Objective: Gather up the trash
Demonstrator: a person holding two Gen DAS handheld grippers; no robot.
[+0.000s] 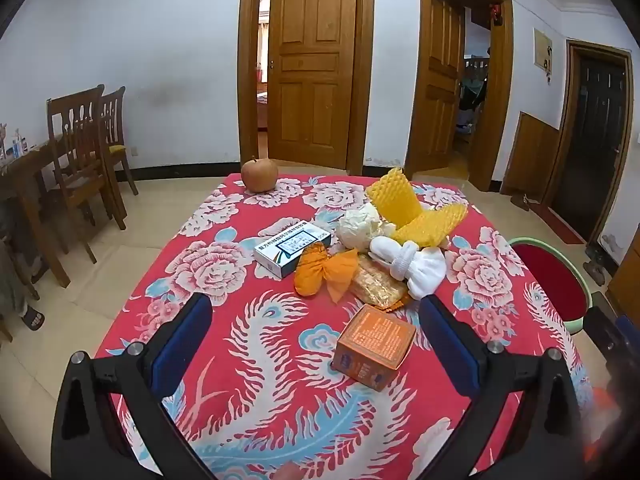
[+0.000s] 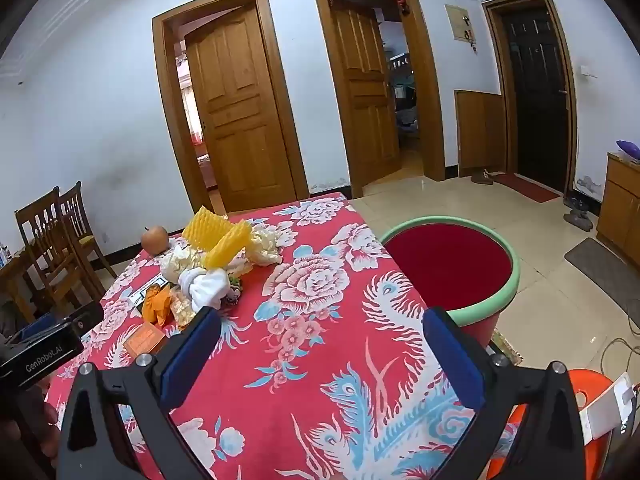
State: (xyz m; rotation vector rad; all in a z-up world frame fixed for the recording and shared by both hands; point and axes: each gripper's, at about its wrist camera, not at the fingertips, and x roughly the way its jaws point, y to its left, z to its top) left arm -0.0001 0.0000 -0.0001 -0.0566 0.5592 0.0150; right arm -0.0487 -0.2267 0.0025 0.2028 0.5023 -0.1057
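Observation:
A pile of trash lies on the red floral tablecloth [image 1: 224,280]: an orange box [image 1: 374,346], a white-blue medicine box [image 1: 292,248], an orange crumpled wrapper [image 1: 324,272], a gold snack packet [image 1: 378,286], white foam netting [image 1: 412,264], crumpled white paper [image 1: 358,226] and yellow foam sleeves [image 1: 412,210]. My left gripper [image 1: 316,320] is open above the near table, the orange box between its fingers' line. My right gripper [image 2: 320,332] is open over the cloth [image 2: 320,280], right of the pile [image 2: 208,272]. A red bin with green rim [image 2: 516,276] stands beside the table.
An apple [image 1: 259,174] sits at the table's far edge. Wooden chairs [image 1: 86,152] and a dark table stand at left. Two open wooden doors [image 1: 312,64] and a dark door [image 2: 536,96] are behind. An orange stool [image 2: 576,408] is near right.

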